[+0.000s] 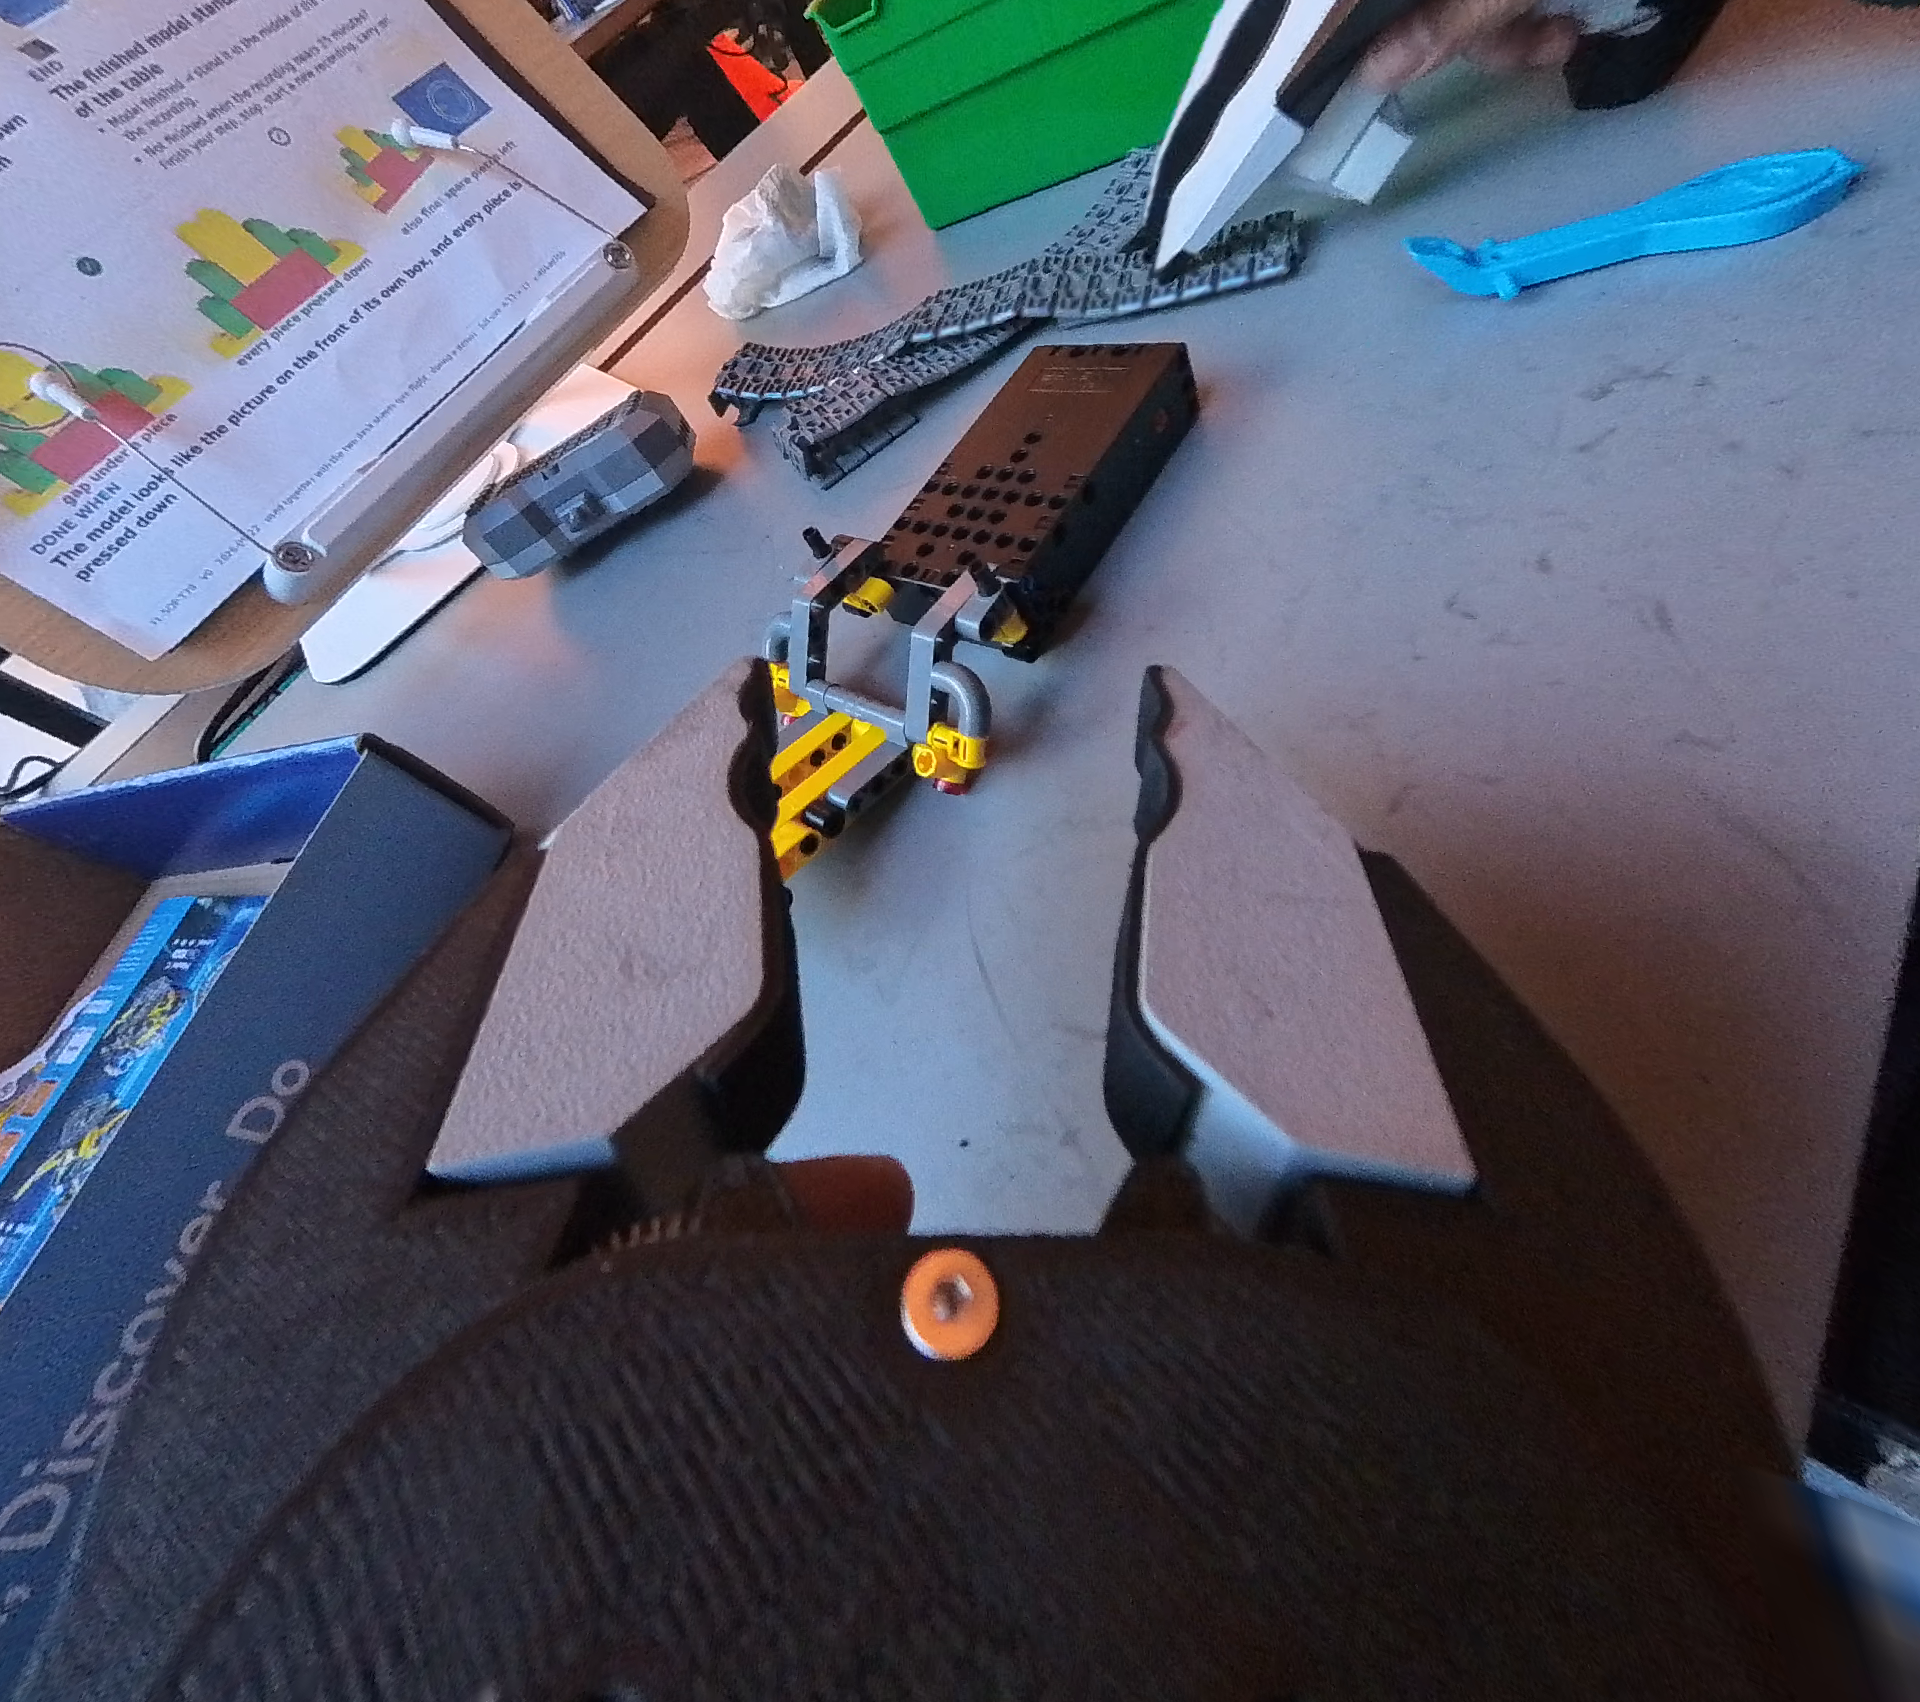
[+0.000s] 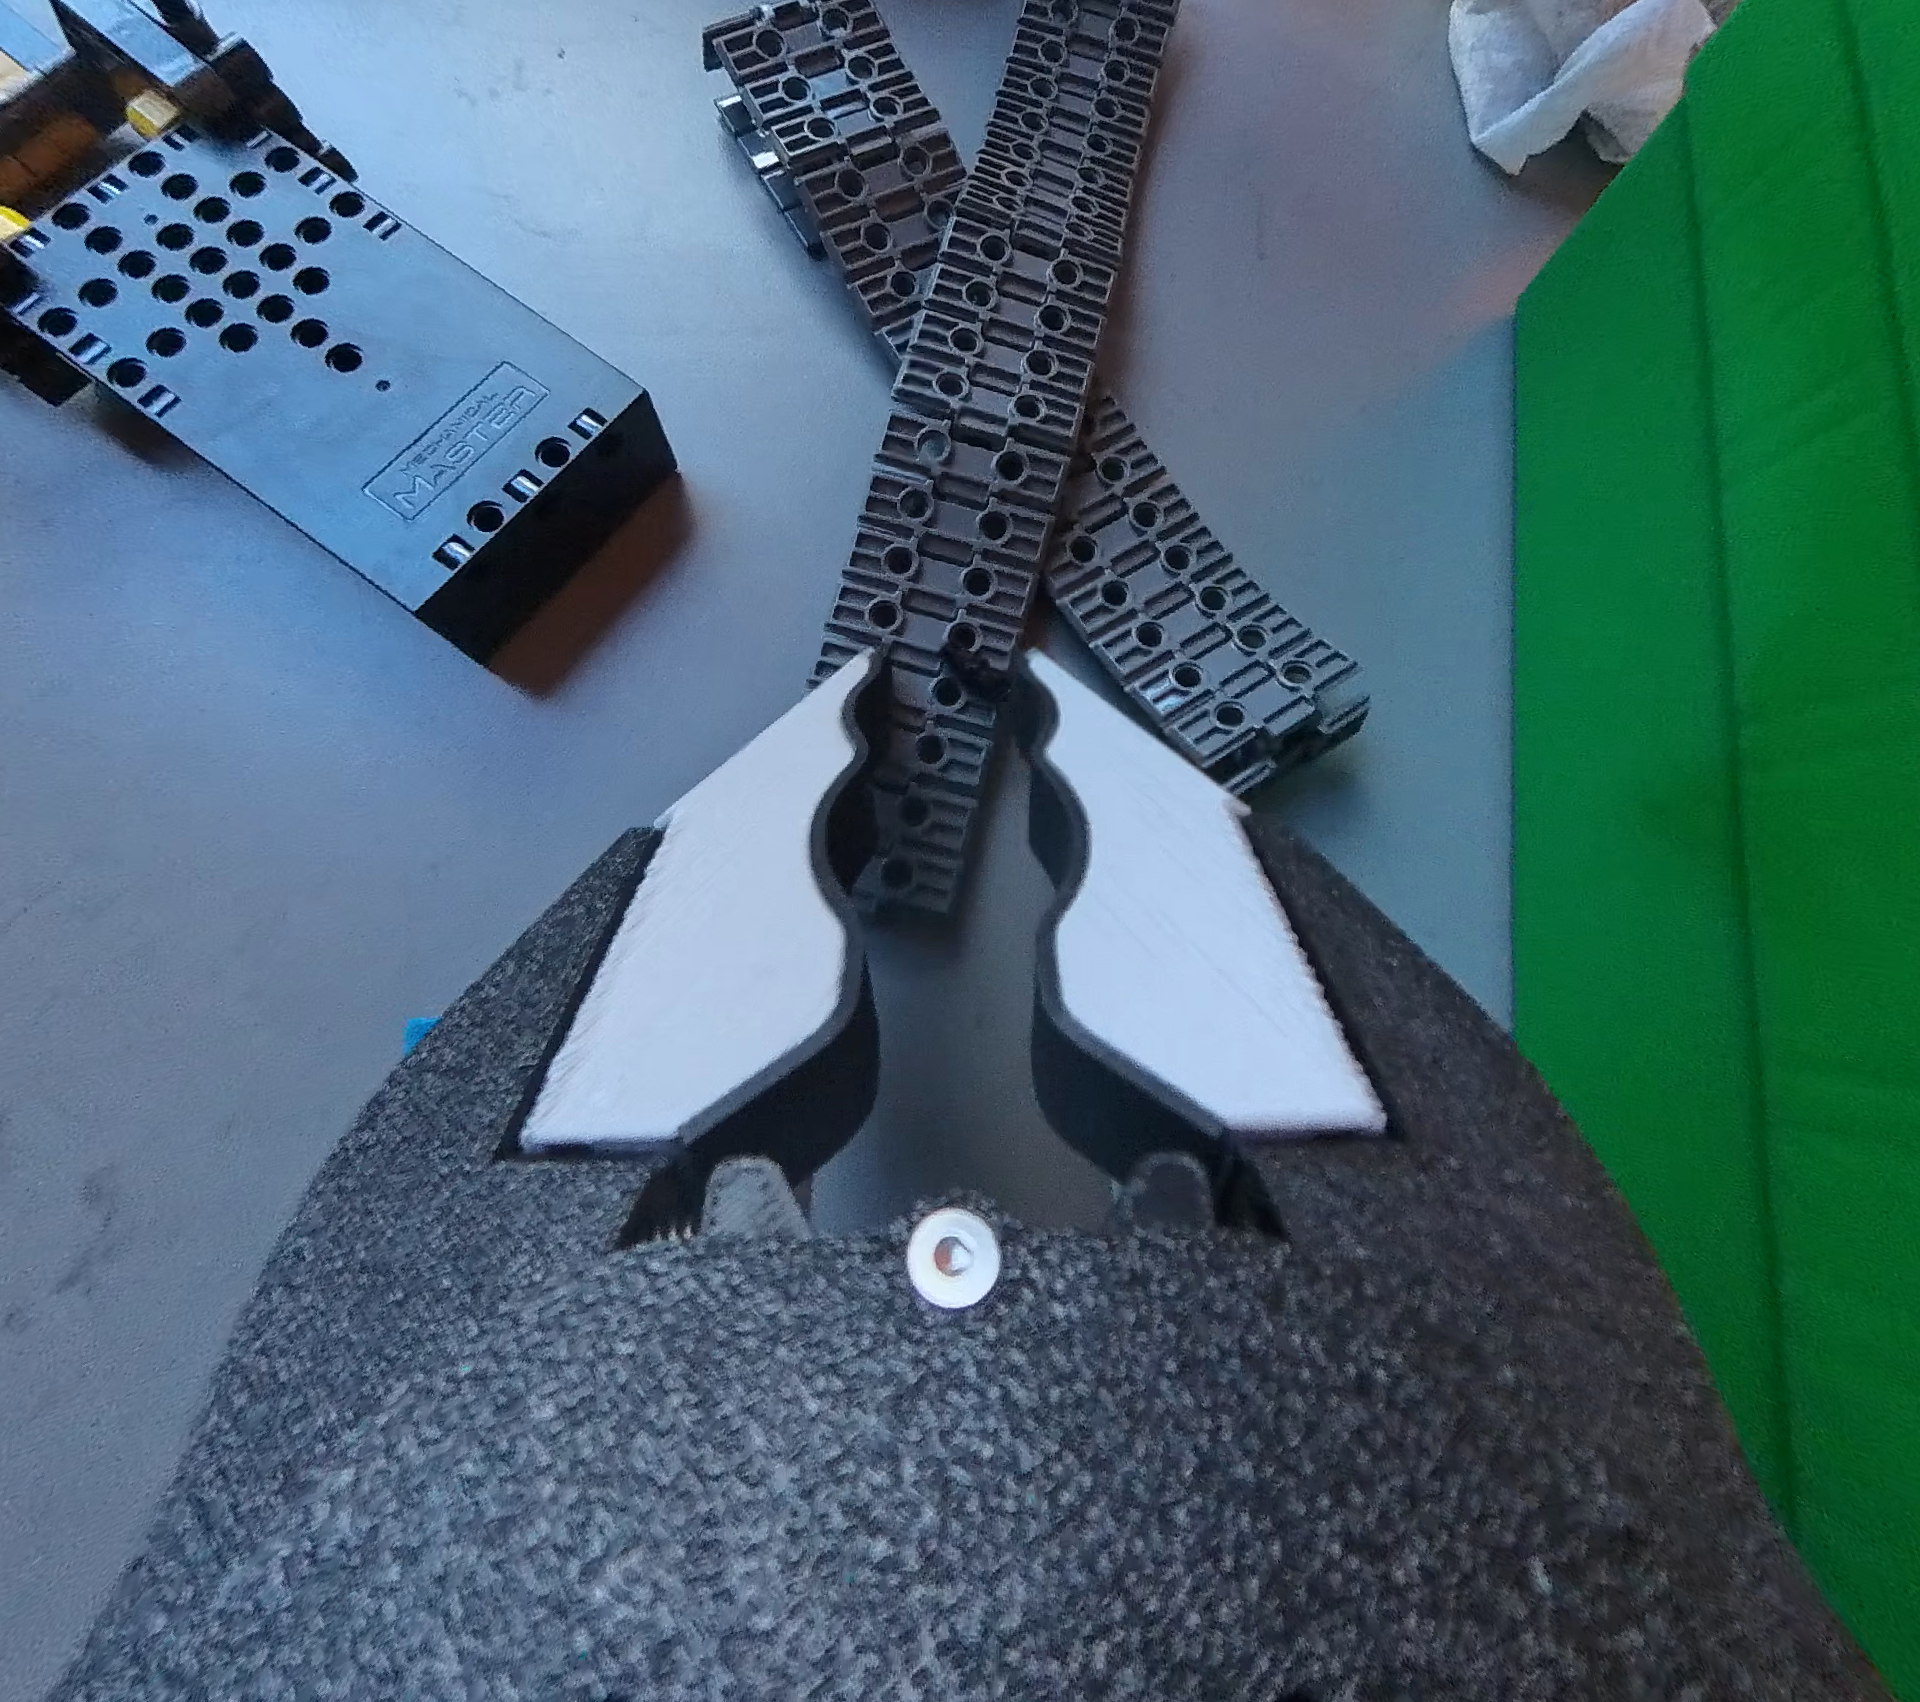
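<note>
On the grey table, from the biggest thing down:

Table [image 1: 1558,613]: flat, scuffed grey top carrying everything here.

Green bin [image 1: 1039,11]: rigid plastic tub at the far side, just beside the track strips; in the right wrist view it fills the right edge.

Instruction sheet [image 1: 260,198]: printed page on a stand at the far left, with a blue box [image 1: 260,977] near the left gripper.

Black plate [image 2: 312,364]: hard perforated block lying flat, joined at one end to the grey-and-yellow frame [image 1: 883,696]. It looks stiff and fairly light; the long side edges seem the best hold, as the frame's pins may pop loose if squeezed.

Track strips [image 2: 997,364]: two dark linked belts crossed over each other between plate and bin. Judged floppy along their length but stiff across, so a pinch across the width near an end should hold; the free part will likely droop.

Blue strap [image 1: 1642,218]: thin, limp-looking, lying apart on the right.

Grey block [image 1: 582,489]: small faceted piece near the sheet's stand.

Crumpled tissue [image 1: 784,239]: soft wad beside the bin.

Left gripper [image 1: 956,686]: jaws wide apart, holding nothing, the frame just beyond its tips.

Right gripper [image 2: 945,676]: jaws parted narrowly, straddling the near end of the upper track strip; whether the pads touch it I cannot tell.
</note>
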A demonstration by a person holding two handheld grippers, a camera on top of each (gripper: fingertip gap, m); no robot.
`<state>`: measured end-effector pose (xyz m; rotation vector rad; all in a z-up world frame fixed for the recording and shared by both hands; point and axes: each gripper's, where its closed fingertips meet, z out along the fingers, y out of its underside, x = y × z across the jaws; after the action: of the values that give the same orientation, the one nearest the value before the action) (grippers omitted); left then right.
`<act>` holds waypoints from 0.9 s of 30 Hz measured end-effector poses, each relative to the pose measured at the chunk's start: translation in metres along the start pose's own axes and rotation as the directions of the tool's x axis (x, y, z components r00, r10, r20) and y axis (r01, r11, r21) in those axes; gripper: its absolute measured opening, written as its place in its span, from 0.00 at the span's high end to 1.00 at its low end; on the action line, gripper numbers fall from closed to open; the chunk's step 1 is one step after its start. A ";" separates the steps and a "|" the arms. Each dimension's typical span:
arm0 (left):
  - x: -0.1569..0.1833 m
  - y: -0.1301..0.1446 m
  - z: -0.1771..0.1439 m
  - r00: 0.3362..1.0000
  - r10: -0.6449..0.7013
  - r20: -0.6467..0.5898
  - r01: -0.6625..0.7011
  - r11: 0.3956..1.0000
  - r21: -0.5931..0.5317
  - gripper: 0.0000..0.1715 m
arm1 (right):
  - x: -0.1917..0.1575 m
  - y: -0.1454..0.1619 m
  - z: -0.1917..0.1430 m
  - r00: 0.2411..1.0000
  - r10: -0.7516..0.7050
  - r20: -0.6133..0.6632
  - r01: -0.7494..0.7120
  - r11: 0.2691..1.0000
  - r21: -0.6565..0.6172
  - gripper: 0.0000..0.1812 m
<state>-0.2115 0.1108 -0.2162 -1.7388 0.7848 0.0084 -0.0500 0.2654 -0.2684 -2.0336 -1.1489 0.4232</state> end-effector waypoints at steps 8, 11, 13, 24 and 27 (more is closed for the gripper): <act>0.000 0.000 0.000 1.000 -0.009 -0.005 0.009 1.000 -0.001 0.61 | -0.003 -0.003 0.000 0.999 -0.001 0.039 0.000 1.000 0.022 1.00; 0.000 0.000 0.000 1.000 -0.008 -0.004 0.008 1.000 0.000 0.61 | -0.003 -0.006 -0.004 0.999 -0.002 0.043 0.001 0.999 0.040 1.00; 0.000 0.000 0.000 1.000 -0.009 -0.006 0.009 1.000 -0.001 0.61 | 0.001 -0.009 -0.009 0.999 -0.002 0.035 0.000 0.999 0.049 1.00; 0.000 0.000 0.000 1.000 -0.007 -0.006 0.007 1.000 -0.004 0.61 | 0.010 -0.021 -0.027 0.999 0.027 0.027 -0.030 0.993 0.111 1.00; 0.001 0.001 0.000 1.000 -0.007 -0.008 0.007 1.000 -0.008 0.61 | 0.012 -0.034 -0.045 1.000 0.018 0.016 -0.020 0.989 0.147 1.00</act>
<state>-0.2112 0.1106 -0.2171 -1.7500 0.7857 -0.0007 -0.0367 0.2662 -0.2126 -1.9173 -1.0756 0.5175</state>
